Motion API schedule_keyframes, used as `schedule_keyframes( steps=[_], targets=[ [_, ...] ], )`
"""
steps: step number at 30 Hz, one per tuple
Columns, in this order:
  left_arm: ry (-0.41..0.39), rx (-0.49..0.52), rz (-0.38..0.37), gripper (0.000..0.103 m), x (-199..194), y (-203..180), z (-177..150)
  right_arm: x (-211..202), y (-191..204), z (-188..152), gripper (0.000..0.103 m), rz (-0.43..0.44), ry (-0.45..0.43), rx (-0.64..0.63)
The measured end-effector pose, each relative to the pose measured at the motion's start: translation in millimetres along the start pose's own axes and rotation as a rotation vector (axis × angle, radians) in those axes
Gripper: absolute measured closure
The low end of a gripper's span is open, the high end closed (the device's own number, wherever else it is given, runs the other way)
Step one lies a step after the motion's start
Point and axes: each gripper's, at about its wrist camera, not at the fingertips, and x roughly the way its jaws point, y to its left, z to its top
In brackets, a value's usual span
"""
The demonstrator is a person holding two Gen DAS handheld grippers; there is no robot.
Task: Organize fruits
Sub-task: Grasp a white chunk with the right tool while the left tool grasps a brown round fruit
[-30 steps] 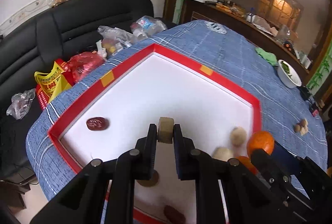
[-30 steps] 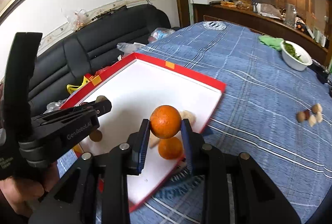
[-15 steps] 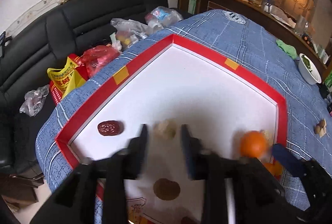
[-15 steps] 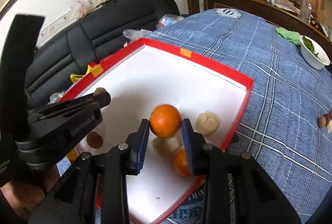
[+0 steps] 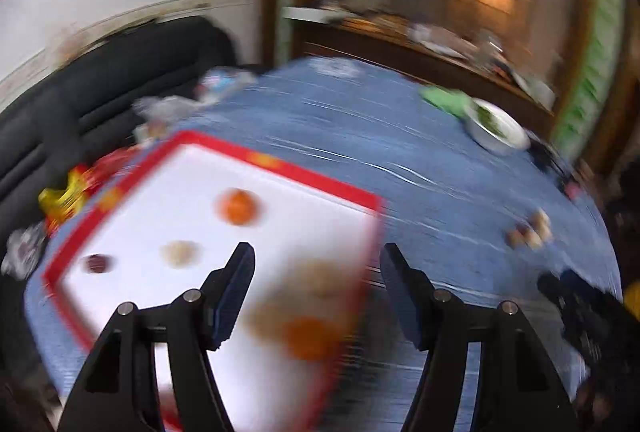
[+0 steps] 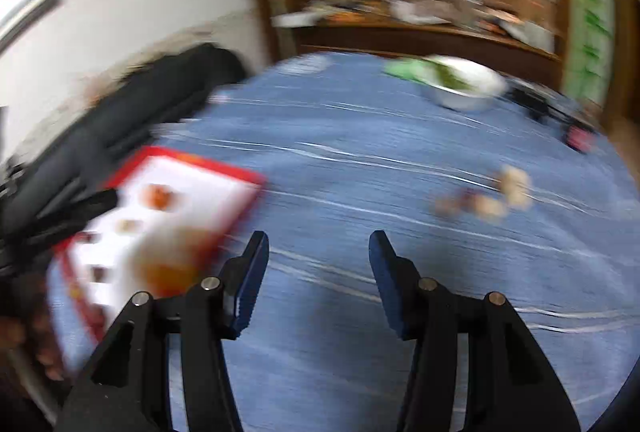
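Both grippers have let go since the earlier frames: the left gripper (image 5: 316, 290) no longer clamps the pale cube, and the right gripper (image 6: 318, 272) no longer carries the orange. Each now stands with its jaws wide apart and nothing between them. The pictures are blurred, so fine details cannot be read.

The released orange (image 5: 239, 207) lies in the red-rimmed white tray (image 5: 276, 164), with a pale piece (image 5: 179, 253) and a dark red date (image 5: 97, 263) toward the tray's left corner. Near the left gripper, a second orange (image 5: 310, 336) and some pale fruits lie by the tray's right rim.

The remaining work seems to be the small cluster of fruits (image 6: 486, 194) on the blue tablecloth (image 6: 360, 160), well apart from the tray and ahead-right of the right gripper. To do this step well, I think the right gripper should come over one piece only, from above, and close gently, because these pieces touch each other and may roll.

Further out stand a white bowl with greens (image 6: 464, 82) and a green cloth (image 5: 442, 98); they are beyond the cluster and not in the path. The tray's raised rim is the thing to clear when coming back.
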Motion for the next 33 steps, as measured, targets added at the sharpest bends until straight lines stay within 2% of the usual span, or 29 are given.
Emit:
schedule_keyframes(
  steps=[3,6,10,17,18,19,25,33],
  targets=[
    [0.025,0.093,-0.077,0.038,13.1,-47.6,-5.2,12.7,-52.8,-6.1,0.049,-0.099,0.041,0.053],
    [0.059,0.172,-0.113,0.038,28.5,-85.2,-7.9,25.5,-79.4,-3.7,0.050,-0.128,0.065,0.070],
    [0.093,0.196,-0.142,0.038,44.0,-107.3,-9.4,44.2,-85.3,12.5,0.054,-0.124,0.086,0.060],
    [0.117,0.185,-0.153,0.039,64.5,-115.3,-6.5,89.9,-84.7,31.3,0.067,-0.113,0.127,0.024],
    [0.119,0.185,-0.157,0.039,66.0,-116.9,-5.8,91.3,-84.8,32.2,0.069,-0.113,0.131,0.029],
    [0.120,0.186,-0.159,0.039,68.1,-119.7,-5.6,91.7,-85.9,33.8,0.079,-0.112,0.133,0.034],
    [0.129,0.210,-0.200,0.039,83.5,-148.2,-3.3,76.2,-98.6,25.0,0.078,-0.099,0.120,0.093],
    [0.141,0.264,-0.220,0.044,117.7,-193.8,3.4,53.3,-126.2,19.8,0.078,-0.076,0.028,0.215]
  ],
)
